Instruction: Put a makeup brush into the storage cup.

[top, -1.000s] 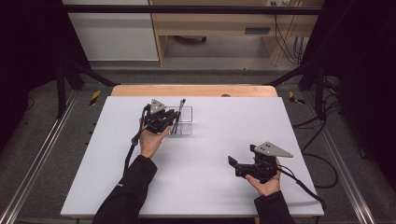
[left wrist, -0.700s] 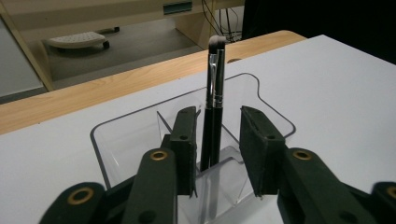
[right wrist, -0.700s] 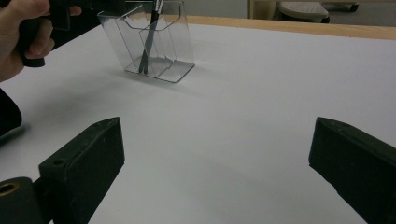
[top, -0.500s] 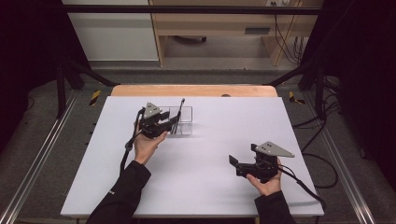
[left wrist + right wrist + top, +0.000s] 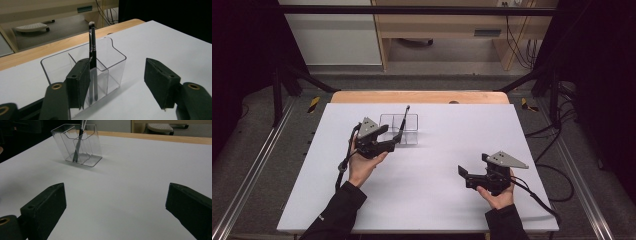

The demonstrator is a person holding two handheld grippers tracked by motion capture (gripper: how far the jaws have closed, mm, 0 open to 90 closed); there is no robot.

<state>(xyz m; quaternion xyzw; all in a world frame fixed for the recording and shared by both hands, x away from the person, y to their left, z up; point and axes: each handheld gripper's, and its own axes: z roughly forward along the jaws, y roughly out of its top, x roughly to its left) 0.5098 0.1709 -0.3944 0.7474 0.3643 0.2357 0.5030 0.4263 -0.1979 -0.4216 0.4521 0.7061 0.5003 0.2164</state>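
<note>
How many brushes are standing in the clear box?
2. Both brushes stand upright, side by side, in one compartment of the clear box, next to its middle divider. They overlap, so a third could hide behind them.

Clear organizer (image 5: 86, 145), perhaps two brushes (image 5: 79, 135)

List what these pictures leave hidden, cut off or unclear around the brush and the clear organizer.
- Brush: in the left gripper view, part of its lower handle is behind the left hand-held gripper's near pad.
- Brush head: cut off by the top edge in the right gripper view.
- Organizer: in the high view, its front left corner is behind the left hand-held gripper; its dividers are too faint to count.
</note>
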